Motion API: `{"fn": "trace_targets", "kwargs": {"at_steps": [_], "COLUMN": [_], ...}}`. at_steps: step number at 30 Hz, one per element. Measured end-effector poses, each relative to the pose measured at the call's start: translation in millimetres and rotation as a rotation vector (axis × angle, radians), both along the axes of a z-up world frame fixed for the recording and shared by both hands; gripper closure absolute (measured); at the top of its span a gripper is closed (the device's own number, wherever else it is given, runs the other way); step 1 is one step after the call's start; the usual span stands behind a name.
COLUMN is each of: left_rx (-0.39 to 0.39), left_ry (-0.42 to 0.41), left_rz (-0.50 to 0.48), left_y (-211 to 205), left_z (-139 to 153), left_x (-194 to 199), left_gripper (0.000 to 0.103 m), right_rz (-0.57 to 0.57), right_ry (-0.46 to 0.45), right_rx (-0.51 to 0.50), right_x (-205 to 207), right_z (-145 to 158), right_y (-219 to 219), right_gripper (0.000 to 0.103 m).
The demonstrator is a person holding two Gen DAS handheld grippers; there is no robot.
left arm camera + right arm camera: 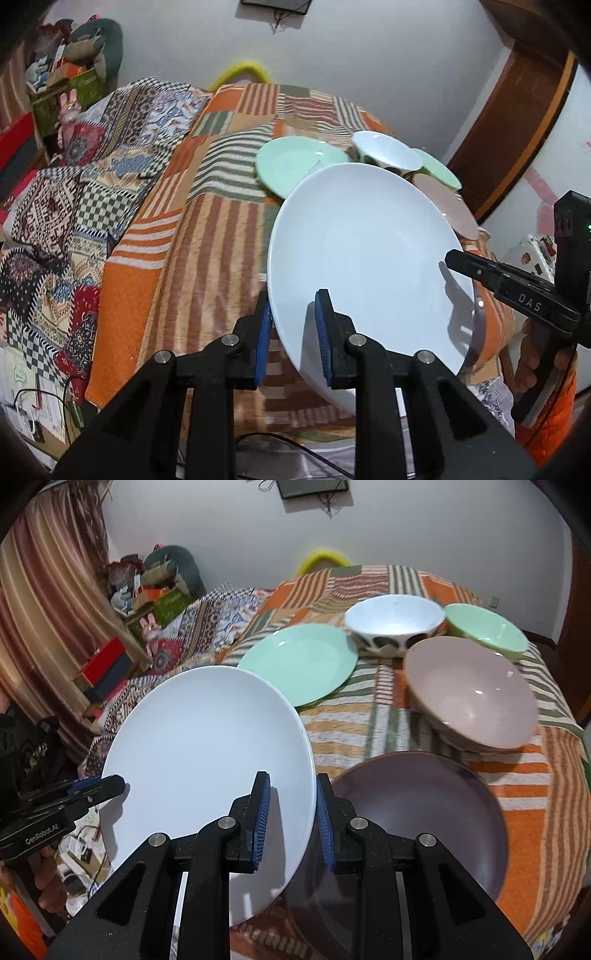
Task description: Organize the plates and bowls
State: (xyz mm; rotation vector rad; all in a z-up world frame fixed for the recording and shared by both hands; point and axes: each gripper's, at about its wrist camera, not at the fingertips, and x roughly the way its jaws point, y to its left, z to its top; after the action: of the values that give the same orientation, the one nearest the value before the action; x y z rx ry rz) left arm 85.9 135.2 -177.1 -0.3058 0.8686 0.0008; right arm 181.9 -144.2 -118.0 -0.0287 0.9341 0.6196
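A large white plate (369, 254) (207, 760) hangs tilted above the bed, held by both grippers. My left gripper (293, 332) straddles its left rim, with a visible gap between the blue pads (264, 343) and the plate. My right gripper (291, 819) straddles its right rim the same way; it also shows in the left wrist view (458, 258). Below the white plate lies a dark purple plate (424, 812). A mint green plate (303, 661), a white bowl with dark spots (395, 624), a green bowl (487, 631) and a pink bowl (472, 694) sit farther back.
The dishes rest on an orange striped blanket (524, 790) over a bed. A patterned quilt (74, 192) lies to the left. Boxes and clutter (147, 602) stand by the far wall. Cables and papers (33, 410) lie on the floor at the left.
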Motion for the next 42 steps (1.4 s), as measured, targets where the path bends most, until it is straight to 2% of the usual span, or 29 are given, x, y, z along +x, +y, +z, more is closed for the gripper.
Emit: {"fn": "trace_targets", "kwargs": {"at_steps": [8,19,32,42], "left_rx": [-0.008,0.026,0.019,0.011], "left_ry": [-0.012,0.020,0.107,0.187], "left_rz": [-0.058,-0.164,-0.255,-0.258], "left_y": [-33,-87,-137,-142], "left_z": [13,11,-19,-48], "left_x": [8,28,56,72], "left_gripper": [0.081,0.081,0.081,0.081], "right_rz": [-0.064,-0.158,-0.269,-0.288], "right_ry": [-0.029,-0.014,0.059,0.111], "right_rx": [0.021,0.029,0.034,0.034], "right_x": [-6,-15,-21,-18], "right_z": [12,5,-18,-34], "right_y": [-35,-88,-140,-146], "right_gripper": [0.081,0.080,0.078,0.078]}}
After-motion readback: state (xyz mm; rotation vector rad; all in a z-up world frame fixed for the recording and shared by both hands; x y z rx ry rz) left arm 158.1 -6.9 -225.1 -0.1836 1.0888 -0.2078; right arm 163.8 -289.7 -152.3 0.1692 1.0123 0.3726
